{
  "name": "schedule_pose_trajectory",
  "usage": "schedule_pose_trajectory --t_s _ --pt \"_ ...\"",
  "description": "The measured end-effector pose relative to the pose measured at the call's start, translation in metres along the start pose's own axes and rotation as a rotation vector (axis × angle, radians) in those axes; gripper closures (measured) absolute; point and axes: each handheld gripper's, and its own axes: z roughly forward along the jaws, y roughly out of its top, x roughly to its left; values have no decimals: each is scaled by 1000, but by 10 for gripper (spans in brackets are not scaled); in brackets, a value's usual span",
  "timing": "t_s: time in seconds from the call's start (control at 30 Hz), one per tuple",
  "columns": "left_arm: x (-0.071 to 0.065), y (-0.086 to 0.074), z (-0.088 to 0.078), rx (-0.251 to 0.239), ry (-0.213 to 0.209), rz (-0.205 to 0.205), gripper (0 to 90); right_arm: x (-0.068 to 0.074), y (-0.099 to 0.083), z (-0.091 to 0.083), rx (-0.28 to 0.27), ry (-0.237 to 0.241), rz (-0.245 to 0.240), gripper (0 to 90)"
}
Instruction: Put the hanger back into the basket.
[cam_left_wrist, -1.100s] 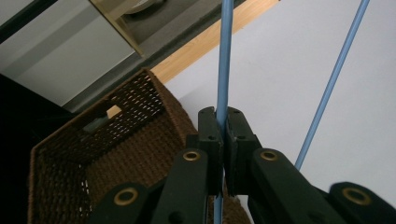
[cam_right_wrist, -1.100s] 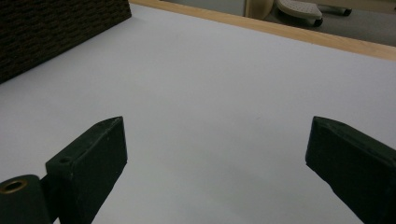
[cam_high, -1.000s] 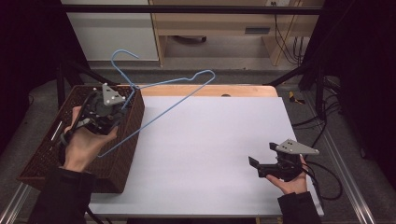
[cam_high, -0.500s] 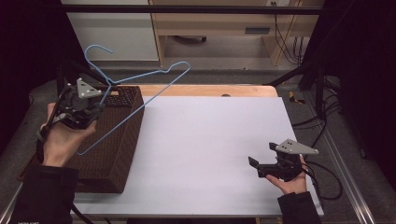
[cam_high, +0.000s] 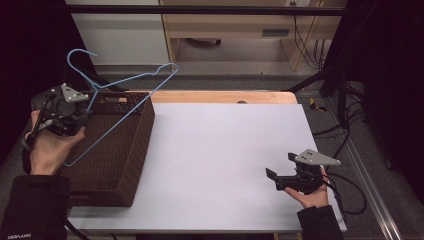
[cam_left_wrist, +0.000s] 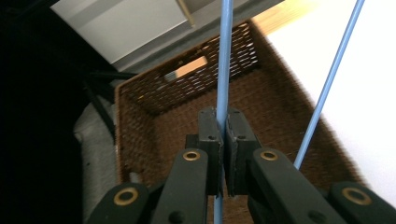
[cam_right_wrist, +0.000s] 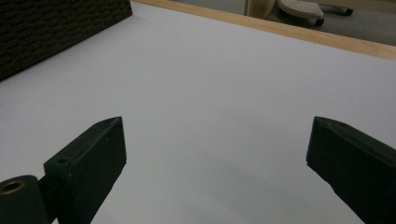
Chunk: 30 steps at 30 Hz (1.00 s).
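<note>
Blue hanger (cam_left_wrist: 223, 56) wire pinched between left gripper (cam_left_wrist: 223, 128) fingers; right gripper (cam_right_wrist: 215, 154) fingers wide.

surface: white table (cam_high: 225, 165) | edge: far wooden strip | on it: brown wicker basket (cam_high: 120, 160), left side

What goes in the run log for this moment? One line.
left tool: shut on blue hanger, above wicker basket | right tool: open, low over white table
</note>
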Motion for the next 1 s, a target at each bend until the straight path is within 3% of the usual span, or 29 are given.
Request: schedule_pose_trajectory --t_s 0.23,0.53,0.8,1.0 --pt "12 -14 16 29 28 -19 869 0 0 0 1 0 0 56" --pt "27 -41 36 101 72 -38 870 0 0 0 1 -3 -2 56" --pt "33 -66 57 170 113 -37 869 0 0 0 2 -2 -1 56" --pt "28 -82 74 238 118 -18 869 0 0 0 2 -2 0 57"
